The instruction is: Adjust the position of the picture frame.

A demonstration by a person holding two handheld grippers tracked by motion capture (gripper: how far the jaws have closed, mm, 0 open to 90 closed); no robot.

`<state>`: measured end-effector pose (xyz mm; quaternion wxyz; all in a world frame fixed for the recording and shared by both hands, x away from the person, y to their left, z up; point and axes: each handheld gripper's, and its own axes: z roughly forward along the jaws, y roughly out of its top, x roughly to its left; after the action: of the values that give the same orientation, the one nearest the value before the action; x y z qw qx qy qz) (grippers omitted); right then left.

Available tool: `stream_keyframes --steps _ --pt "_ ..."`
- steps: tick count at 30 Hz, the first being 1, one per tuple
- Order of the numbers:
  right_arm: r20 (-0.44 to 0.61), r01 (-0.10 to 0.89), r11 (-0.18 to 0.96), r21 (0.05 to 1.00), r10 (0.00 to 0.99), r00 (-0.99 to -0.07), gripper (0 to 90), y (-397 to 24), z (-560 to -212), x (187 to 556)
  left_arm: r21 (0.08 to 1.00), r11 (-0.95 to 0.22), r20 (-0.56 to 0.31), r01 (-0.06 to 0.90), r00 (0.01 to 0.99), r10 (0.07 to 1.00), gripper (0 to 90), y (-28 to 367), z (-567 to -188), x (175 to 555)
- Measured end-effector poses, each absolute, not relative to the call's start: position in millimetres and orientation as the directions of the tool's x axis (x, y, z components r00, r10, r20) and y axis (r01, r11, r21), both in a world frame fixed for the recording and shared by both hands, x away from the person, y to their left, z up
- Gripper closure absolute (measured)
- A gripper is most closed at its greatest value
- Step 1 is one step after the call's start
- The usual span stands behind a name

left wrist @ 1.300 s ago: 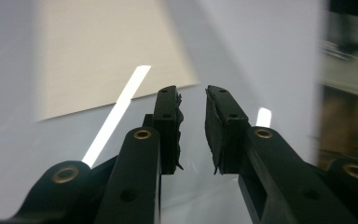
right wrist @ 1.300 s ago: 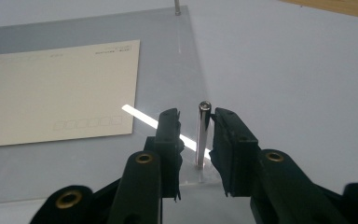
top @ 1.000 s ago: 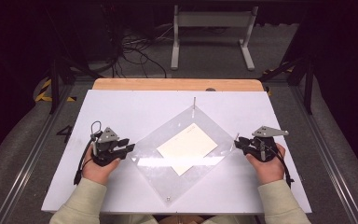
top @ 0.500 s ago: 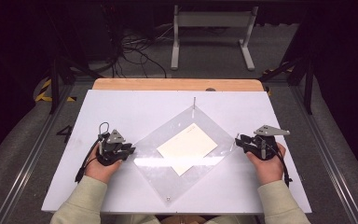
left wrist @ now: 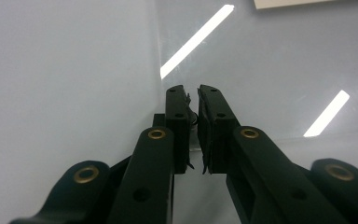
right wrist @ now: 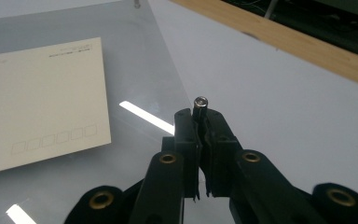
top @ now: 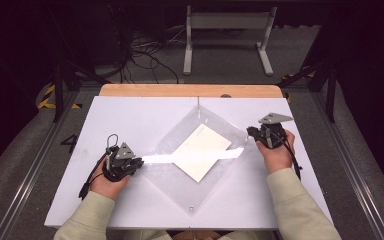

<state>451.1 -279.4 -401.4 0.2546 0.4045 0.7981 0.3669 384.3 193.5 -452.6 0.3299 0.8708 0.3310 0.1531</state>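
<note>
I'm looking at a clear acrylic sheet lying flat on the white table, turned so it reads as a diamond from the high view. A cream card sits under or inside it, near the middle; I can't tell which layer. In the right gripper view the card has small printed text at one corner and a row of little boxes along an edge.

Left gripper is at the sheet's left corner. In the left gripper view its jaws are nearly together with a narrow gap, straddling the corner of the sheet; something small and dark sits between the pads, too blurred to name. I can't tell if it actually clamps anything.

Right gripper is at the sheet's right corner. In the right gripper view the jaws are closed onto a small metal standoff, which stands upright at that corner, its round head poking above the jaw tips.

Similar small posts show at the far corner and near corner of the sheet. No containers on the table. A wooden strip runs along the table's far edge. Strip-light reflections cross the acrylic.
</note>
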Motion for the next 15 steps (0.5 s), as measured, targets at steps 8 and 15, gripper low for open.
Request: stream_keyframes --steps 8,15 --pt "-0.127 0.464 0.44 0.769 0.817 -0.563 84.8 -257.9 -396.8 510.4 0.672 -0.559 0.025 0.486 0.739 0.673 83.1 197.7 -452.8 379.6" --pt "-0.064 0.522 0.381 0.764 0.848 -0.526 83.4 -253.0 -420.8 533.4 0.659 -0.582 0.008 0.475 0.77 0.638 90.0 194.5 -452.2 371.5"
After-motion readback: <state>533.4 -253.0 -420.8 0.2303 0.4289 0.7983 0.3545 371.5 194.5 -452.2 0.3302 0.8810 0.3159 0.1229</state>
